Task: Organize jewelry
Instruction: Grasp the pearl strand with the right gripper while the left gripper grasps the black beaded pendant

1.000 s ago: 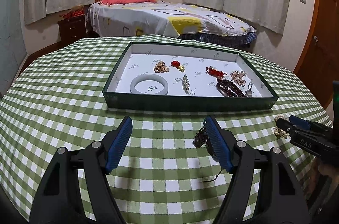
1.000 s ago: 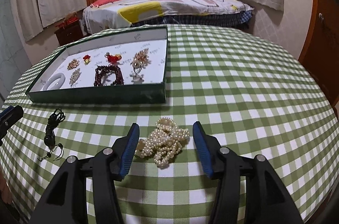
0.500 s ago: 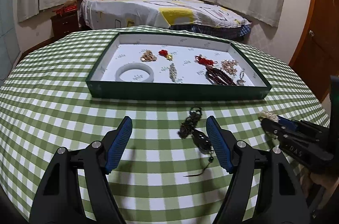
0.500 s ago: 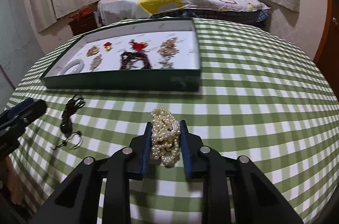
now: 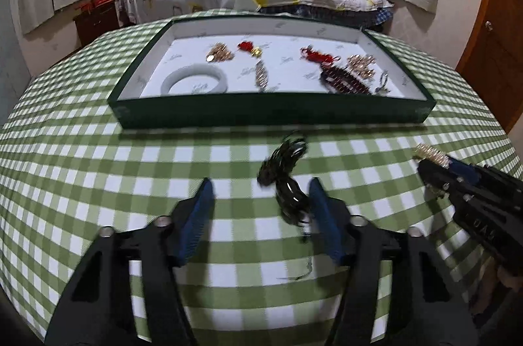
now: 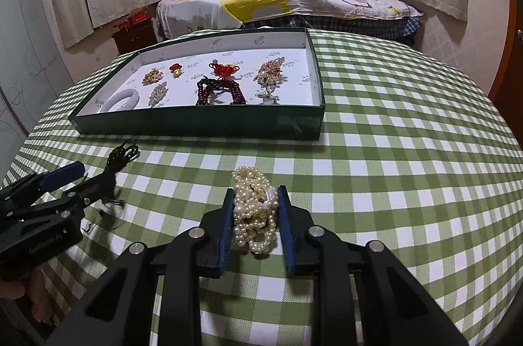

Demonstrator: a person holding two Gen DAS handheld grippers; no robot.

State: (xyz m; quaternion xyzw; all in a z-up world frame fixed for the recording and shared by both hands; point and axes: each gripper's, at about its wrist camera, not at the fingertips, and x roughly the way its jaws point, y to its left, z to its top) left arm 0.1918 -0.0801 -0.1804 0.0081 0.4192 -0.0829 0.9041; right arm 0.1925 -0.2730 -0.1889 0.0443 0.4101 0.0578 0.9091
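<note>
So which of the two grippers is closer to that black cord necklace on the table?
The left gripper: the black cord necklace lies between its closing, not yet gripping jaws. The right gripper sits off to one side, clamped on the pearl necklace.

White raised letters reading "DAS" stand on the black body of the right gripper (image 5: 434,164), at four o'clock in the left wrist view. The left gripper (image 6: 72,179), at eight o'clock in the right wrist view, bears a line of small lettering too blurred to read. Small printed marks dot the tray (image 6: 196,125) lining, illegible.
</note>
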